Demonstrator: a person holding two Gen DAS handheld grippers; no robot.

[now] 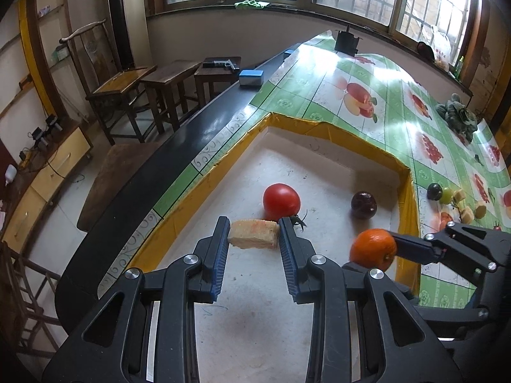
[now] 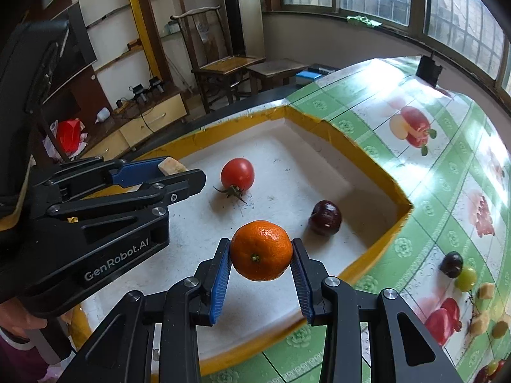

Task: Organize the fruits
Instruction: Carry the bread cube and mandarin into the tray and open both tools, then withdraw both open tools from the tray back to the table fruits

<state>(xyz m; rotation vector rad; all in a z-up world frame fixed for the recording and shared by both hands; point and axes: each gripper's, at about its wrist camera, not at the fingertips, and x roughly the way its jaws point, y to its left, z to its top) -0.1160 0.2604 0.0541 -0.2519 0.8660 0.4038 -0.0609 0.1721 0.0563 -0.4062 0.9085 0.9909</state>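
Jaws clamped: left gripper [image 1: 254,234] on pale fruit chunk [image 1: 254,237], right gripper [image 2: 261,250] on orange [image 2: 261,250], both above white tray [image 2: 287,146] containing tomato [image 2: 238,174] and dark plum [image 2: 325,218].

Fruit-print tablecloth table [image 1: 367,73], yellow-rimmed white tray [image 1: 319,127], loose grapes [image 2: 460,271]

One tomato [image 1: 281,201], one plum [image 1: 363,204], one orange [image 2: 261,250], two tools [image 1: 254,234].

Glossy tablecloth [image 1: 367,73], matt white tray [image 1: 255,287]
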